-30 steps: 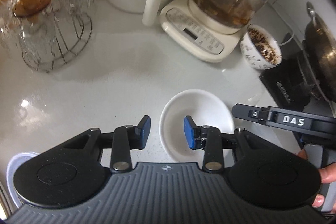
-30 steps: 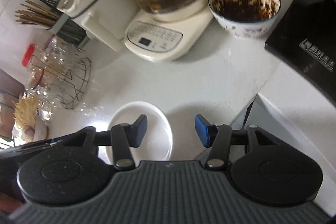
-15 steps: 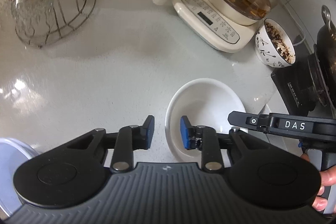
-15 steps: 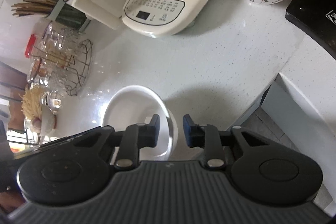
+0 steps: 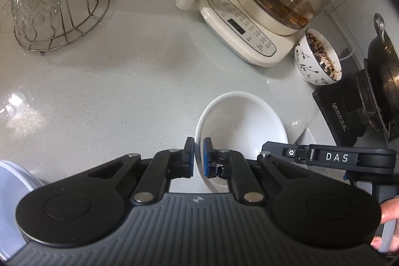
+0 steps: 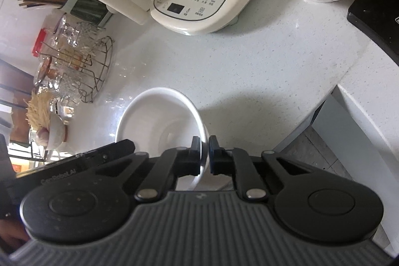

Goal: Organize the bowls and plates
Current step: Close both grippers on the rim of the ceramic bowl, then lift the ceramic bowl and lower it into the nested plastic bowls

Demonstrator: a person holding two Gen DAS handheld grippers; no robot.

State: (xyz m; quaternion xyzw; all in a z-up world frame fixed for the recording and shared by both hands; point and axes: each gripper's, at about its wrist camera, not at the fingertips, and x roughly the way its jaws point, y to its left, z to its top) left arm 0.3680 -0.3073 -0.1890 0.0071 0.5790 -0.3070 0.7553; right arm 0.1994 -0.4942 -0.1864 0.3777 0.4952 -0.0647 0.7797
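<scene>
Left wrist view, my tongs: my left gripper (image 5: pixel 198 157) is clamped on the near-left rim of the white bowl (image 5: pixel 240 121), one blue pad inside the wall and one outside.
Left wrist view, bowl's place: it sits on the pale counter (image 5: pixel 124 81), close to the counter's front edge, well apart from the patterned bowl (image 5: pixel 316 59) of dark residue beside the cream kettle base (image 5: pixel 247 24).
Left wrist view, other hand: my right gripper's black body crosses in at the far side of the bowl, with my fingers (image 5: pixel 387 221) on its handle.
Right wrist view, my tongs: my right gripper (image 6: pixel 204 153) is pinched on the opposite rim of the same white bowl (image 6: pixel 159 121), the wall caught between the pads.
Right wrist view, surroundings: the wire rack of glasses (image 6: pixel 82 71) stands off to the left, and the counter's edge drops away just right of the bowl.
Step in hand, as I judge it: lifting the bowl two-handed.
Doing it well: I should raise both hands together and level, since a thin glazed rim can slip from the pads if one side leads.
Watch for: the drop at the counter edge, and the dirty bowl ahead.
</scene>
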